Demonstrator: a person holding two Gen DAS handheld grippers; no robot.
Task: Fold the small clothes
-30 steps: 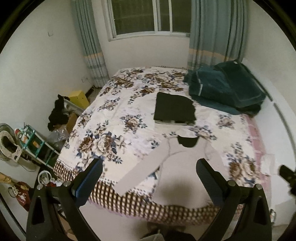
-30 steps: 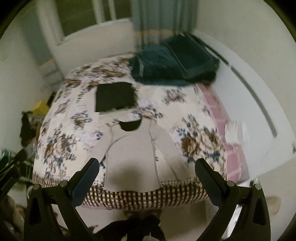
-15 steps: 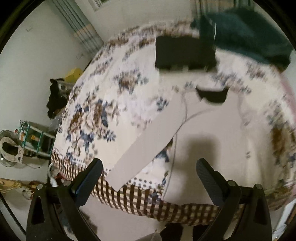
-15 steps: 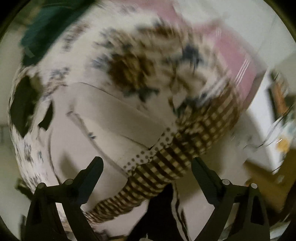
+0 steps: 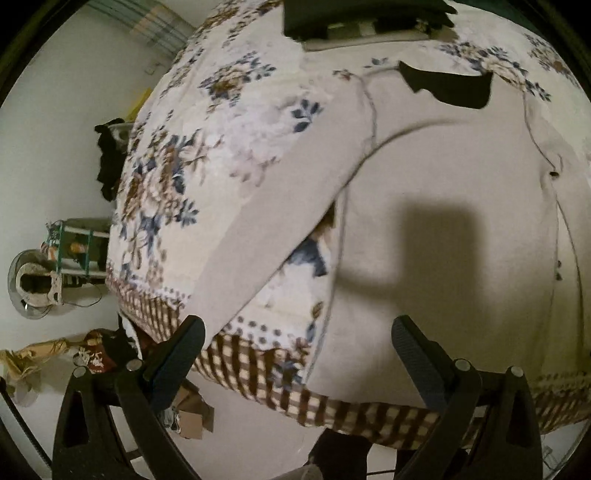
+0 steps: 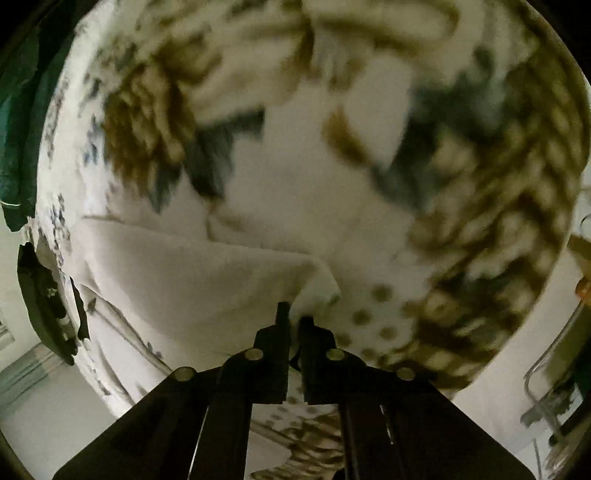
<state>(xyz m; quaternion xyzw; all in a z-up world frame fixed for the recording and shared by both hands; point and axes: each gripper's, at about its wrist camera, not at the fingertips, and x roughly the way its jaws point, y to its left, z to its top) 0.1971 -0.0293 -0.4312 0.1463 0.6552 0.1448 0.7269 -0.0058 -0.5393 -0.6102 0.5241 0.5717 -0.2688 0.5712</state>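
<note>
A light grey long-sleeved top [image 5: 443, 229] lies flat on the floral bedspread [image 5: 207, 155], neck away from me, its left sleeve [image 5: 266, 236] slanting down to the bed's front edge. My left gripper [image 5: 297, 350] is open and empty, low over the hem near that sleeve's cuff. My right gripper [image 6: 293, 317] is shut on the end of the top's right sleeve [image 6: 207, 273], close to the bedspread. This view is blurred.
A folded black garment [image 5: 354, 14] lies beyond the top. Dark green bedding [image 6: 18, 110] is at the far side. A shelf rack [image 5: 74, 251], a fan and floor clutter stand left of the bed. The checked bed skirt [image 5: 258, 373] hangs at the front.
Both grippers dropped in close to the bed. The right gripper swung to the right sleeve and closed on its end. The left gripper stayed open and neared the left sleeve.
</note>
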